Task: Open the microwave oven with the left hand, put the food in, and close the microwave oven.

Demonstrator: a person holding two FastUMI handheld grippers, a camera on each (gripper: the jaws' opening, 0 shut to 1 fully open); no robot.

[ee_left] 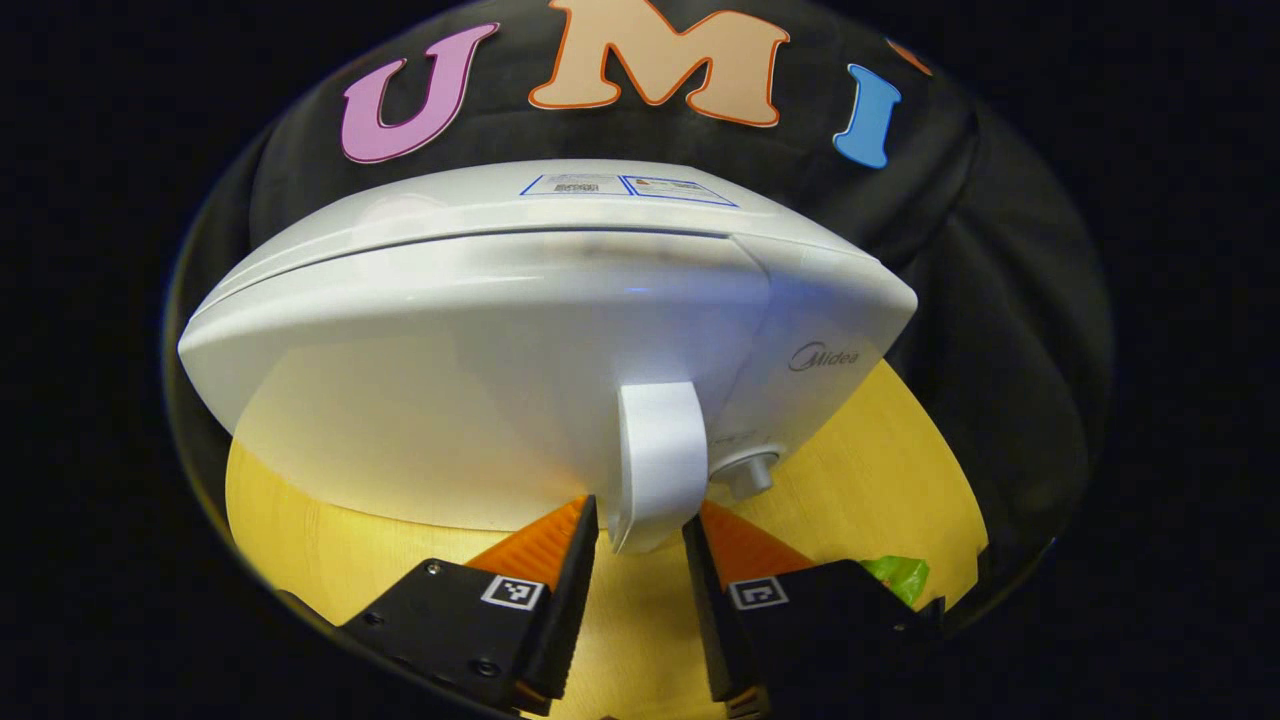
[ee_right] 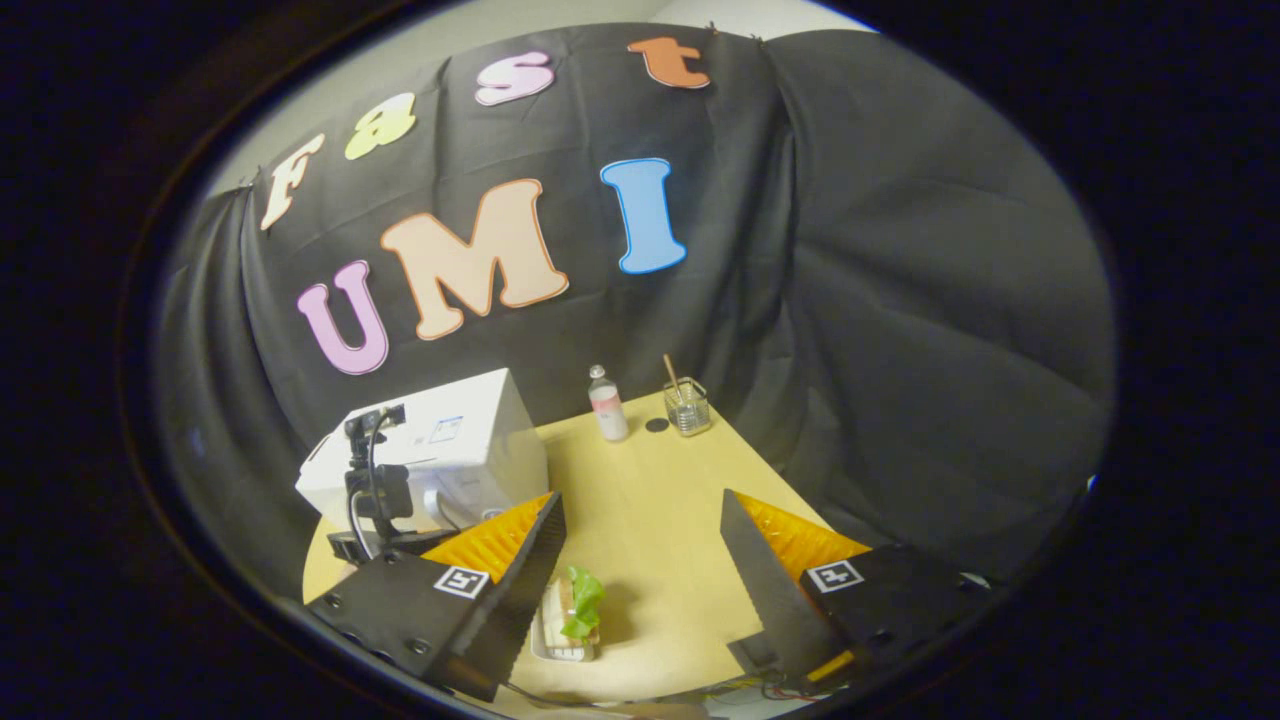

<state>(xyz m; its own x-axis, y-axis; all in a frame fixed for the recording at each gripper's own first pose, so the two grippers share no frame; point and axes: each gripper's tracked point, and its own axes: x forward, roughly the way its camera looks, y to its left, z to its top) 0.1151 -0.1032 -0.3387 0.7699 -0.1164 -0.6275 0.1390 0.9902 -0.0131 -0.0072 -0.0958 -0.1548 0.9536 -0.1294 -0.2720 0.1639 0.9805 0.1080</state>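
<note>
One white microwave oven (ee_left: 520, 330) stands on a pale wooden desk (ee_left: 880, 470), its door closed, seen close up in the left gripper view. A white vertical handle (ee_left: 655, 460) sits on the door near its right side, with a round knob (ee_left: 748, 472) just beside it on the control panel. The left tool (ee_left: 640, 530) has its two fingers apart, one on each side of the handle's lower end; whether they touch it cannot be told.

In the right gripper view, the microwave oven (ee_right: 450, 440) stands at the desk's left rear, with the left tool's body and cable in front of it. The food (ee_right: 572, 610), a small clear tray with a green leafy piece on top, lies on the desk (ee_right: 650, 510) near the front, just beside one finger of the right tool (ee_right: 640, 540), whose fingers are wide apart and hold nothing. At the desk's far edge stand a small bottle (ee_right: 607, 403) and a glass (ee_right: 687, 405) with a stick in it.
</note>
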